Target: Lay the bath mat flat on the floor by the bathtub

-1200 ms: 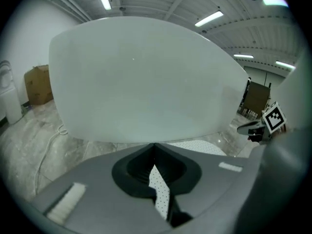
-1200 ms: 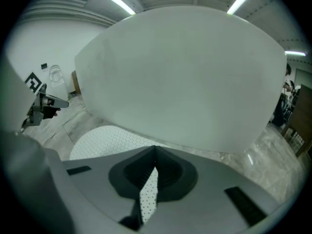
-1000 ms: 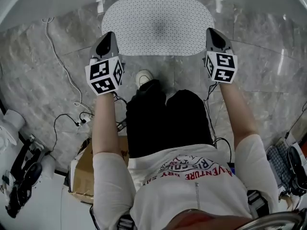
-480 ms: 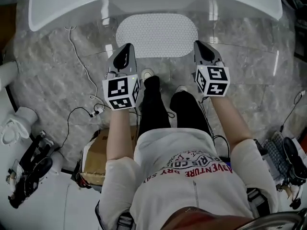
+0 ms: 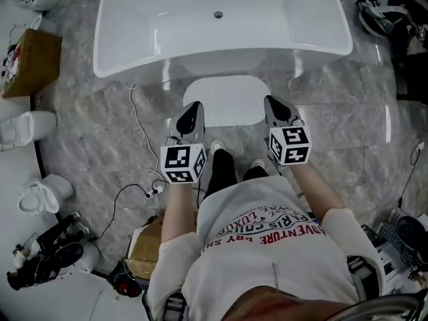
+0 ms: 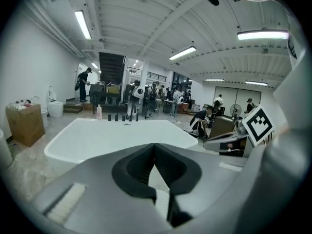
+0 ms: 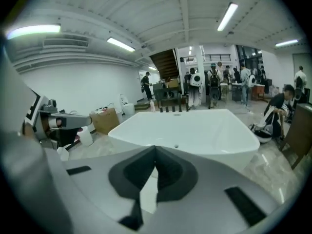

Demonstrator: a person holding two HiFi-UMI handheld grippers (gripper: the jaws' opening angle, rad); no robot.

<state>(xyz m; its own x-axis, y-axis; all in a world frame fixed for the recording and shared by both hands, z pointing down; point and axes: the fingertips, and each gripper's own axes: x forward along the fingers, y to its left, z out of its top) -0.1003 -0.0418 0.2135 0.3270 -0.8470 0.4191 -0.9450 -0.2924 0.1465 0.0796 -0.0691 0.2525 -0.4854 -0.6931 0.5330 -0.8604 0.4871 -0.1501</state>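
Observation:
The white dotted bath mat (image 5: pixel 226 100) lies flat on the marble floor right against the white bathtub (image 5: pixel 221 25). Both grippers hang high above the floor, raised over the mat's near corners. My left gripper (image 5: pixel 194 109) is shut with nothing in it; in the left gripper view its tips (image 6: pixel 155 147) meet in front of the bathtub (image 6: pixel 117 135). My right gripper (image 5: pixel 271 103) is likewise shut and empty, its tips (image 7: pixel 155 149) closed before the bathtub (image 7: pixel 195 128). The person's shoes stand just short of the mat.
A cable (image 5: pixel 137 136) runs along the floor left of the mat. A cardboard box (image 5: pixel 33 62) and a toilet (image 5: pixel 27 129) stand at the left. Another box (image 5: pixel 144 249) sits behind the person, and gear (image 5: pixel 391 12) lies at the top right. People stand in the background (image 6: pixel 146 96).
The head camera has risen far: the whole bathtub now shows and the mat looks small. Both grippers have lifted away from the mat's near edge and stay shut.

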